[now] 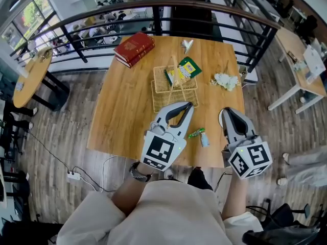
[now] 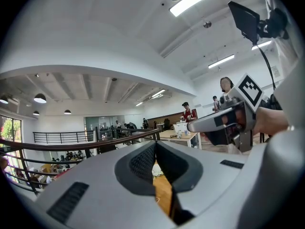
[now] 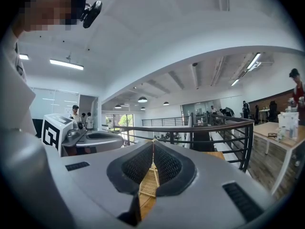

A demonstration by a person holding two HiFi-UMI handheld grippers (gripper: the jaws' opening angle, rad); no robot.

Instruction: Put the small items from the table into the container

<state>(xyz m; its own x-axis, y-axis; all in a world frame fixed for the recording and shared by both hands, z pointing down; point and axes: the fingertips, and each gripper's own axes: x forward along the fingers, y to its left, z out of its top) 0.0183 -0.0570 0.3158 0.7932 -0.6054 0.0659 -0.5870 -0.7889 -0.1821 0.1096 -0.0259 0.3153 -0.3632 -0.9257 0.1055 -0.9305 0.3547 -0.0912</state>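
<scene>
Holds nothing in left hand-held gripper [image 1: 190, 106], jaws shut; same w/ right hand-held gripper [image 1: 225, 112]. Leaves crinkly green wrapper [image 1: 196, 133] btwn them at wooden counter's [image 1: 122, 101] near edge; rectangular wicker basket [image 1: 161, 98] mid-counter, glossy packet [image 1: 183, 71] inside.

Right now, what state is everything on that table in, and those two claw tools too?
left gripper, shut, empty.
right gripper, shut, empty.
wicker basket, upright, yellow-green packet at its far end.
red book, closed, lying flat.
white crumpled item, loose on the table, outside the basket.
green-wrapped item, loose near the front edge.
</scene>
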